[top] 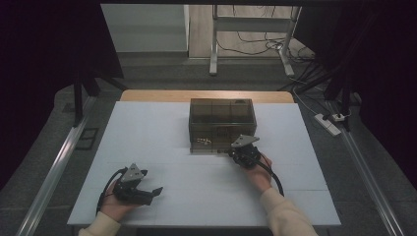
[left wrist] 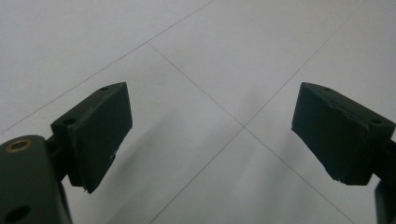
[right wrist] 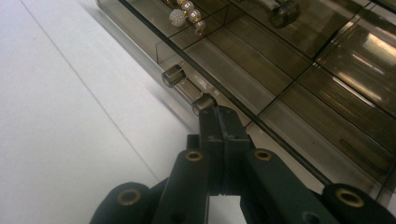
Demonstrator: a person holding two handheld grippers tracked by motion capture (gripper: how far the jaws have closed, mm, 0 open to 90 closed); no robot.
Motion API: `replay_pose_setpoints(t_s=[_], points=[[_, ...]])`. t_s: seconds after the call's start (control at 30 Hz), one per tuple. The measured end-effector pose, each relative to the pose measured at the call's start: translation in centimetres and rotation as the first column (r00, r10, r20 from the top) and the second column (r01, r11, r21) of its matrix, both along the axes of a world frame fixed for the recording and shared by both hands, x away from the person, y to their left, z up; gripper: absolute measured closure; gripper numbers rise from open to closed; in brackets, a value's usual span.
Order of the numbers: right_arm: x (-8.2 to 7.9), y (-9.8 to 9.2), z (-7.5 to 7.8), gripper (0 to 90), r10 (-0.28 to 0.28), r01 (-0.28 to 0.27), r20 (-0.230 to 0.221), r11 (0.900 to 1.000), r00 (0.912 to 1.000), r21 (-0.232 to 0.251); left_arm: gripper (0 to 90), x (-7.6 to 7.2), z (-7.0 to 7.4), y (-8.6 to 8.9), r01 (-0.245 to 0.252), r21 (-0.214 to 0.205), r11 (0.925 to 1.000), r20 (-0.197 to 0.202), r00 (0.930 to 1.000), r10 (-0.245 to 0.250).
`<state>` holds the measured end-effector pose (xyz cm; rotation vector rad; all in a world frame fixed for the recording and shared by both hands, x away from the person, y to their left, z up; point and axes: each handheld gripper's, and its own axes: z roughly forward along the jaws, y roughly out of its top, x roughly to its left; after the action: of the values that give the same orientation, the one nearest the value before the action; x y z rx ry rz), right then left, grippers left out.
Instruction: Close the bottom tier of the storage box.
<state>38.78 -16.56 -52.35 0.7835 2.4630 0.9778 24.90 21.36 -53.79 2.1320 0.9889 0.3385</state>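
A smoky, see-through box [top: 222, 124] with drawers stands on the white bench [top: 147, 132], set toward the far edge and a little right of the middle. The person's right hand holds the right claw [top: 235, 150] up against the box's near face, at its lower right part. In the right gripper view the right claw [right wrist: 218, 114] has its jaws pressed flat together with nothing between them, and their tips sit just beside one end of the small clear bar handle [right wrist: 188, 88] on the bottom drawer's front; whether they touch it I cannot tell. Behind that front the drawer is split into compartments, and one of them holds a piece of jewellery with pearl-like beads [right wrist: 187, 14].

The left claw [top: 156, 191] rests in the person's left hand near the near left corner of the bench, well apart from the box. In the left gripper view the left claw [left wrist: 210, 135] has its jaws spread wide over bare white surface crossed by thin seam lines, holding nothing.
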Motion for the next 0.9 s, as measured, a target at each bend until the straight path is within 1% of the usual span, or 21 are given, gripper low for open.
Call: replay_pose_setpoints(t_s=[0.33, 0.63, 0.9], points=[[0.9, 0.2, -0.1, 89.1, -0.012, 0.012, 0.005, 0.9999, 0.9999, 0.008, 11.9, 0.0, 0.0, 0.0, 0.002, 0.002, 1.0, -0.001, 1.0, -0.002], [2.1, 0.3, -0.1, 89.1, -0.019, 0.018, 0.013, 0.9996, 0.9997, 0.021, 12.0, 0.0, 0.0, -0.2, 0.005, 0.007, 1.0, 0.001, 1.0, -0.005], [3.0, 0.4, 0.0, 89.1, -0.031, 0.03, 0.029, 0.999, 0.9991, 0.033, 12.0, 0.0, 0.1, -0.2, 0.0, 0.005, 1.0, 0.016, 0.9999, 0.0]])
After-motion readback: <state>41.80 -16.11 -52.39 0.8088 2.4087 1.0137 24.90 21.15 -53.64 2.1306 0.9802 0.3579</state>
